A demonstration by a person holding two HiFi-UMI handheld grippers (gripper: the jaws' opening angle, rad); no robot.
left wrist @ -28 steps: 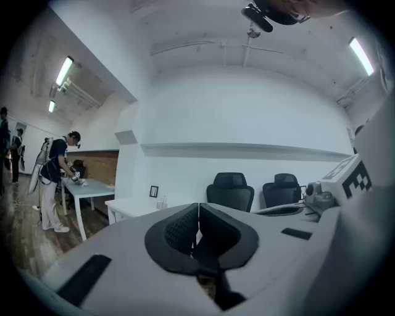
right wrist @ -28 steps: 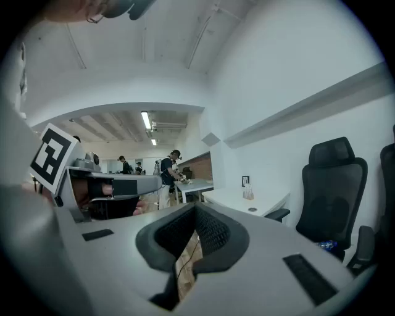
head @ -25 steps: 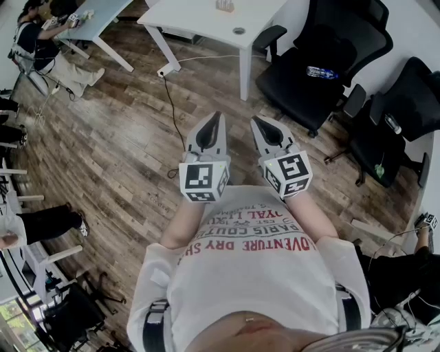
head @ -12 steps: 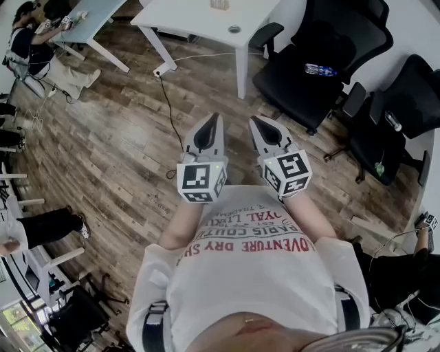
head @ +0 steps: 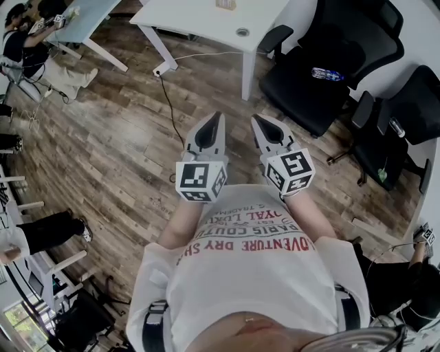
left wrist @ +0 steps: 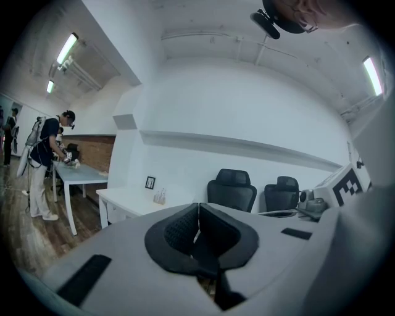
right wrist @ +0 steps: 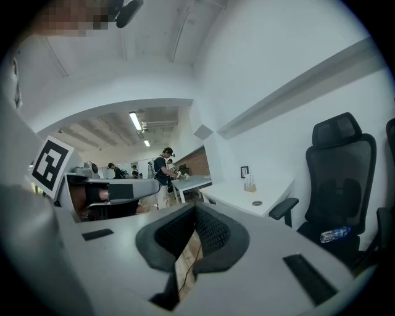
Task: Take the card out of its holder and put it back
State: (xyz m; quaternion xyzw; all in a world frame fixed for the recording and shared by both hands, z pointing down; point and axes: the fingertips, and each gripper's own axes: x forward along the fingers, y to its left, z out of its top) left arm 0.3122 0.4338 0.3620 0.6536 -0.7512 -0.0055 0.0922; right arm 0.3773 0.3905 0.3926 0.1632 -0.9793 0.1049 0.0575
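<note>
A small clear card holder (head: 225, 4) with a card in it stands on the white table (head: 199, 17) at the top edge of the head view, partly cut off. It also shows far off in the left gripper view as the holder (left wrist: 160, 196) and in the right gripper view as the holder (right wrist: 249, 183). My left gripper (head: 214, 117) and right gripper (head: 256, 118) are held side by side in front of my chest, over the wooden floor, well short of the table. Both are shut with nothing between their jaws, as the left gripper (left wrist: 198, 207) and right gripper (right wrist: 195, 208) show.
Black office chairs (head: 323, 62) stand to the right of the table, one with a water bottle (head: 326, 73) on its seat. A cable (head: 168, 96) runs across the floor. A person (head: 27, 48) works at another table (head: 96, 17) at far left. A small framed picture (left wrist: 150, 182) stands by the holder.
Both grippers stay side by side and shut. The room has shifted slightly in the head view; the chairs sit a little further right and the person at far left nearer the corner.
</note>
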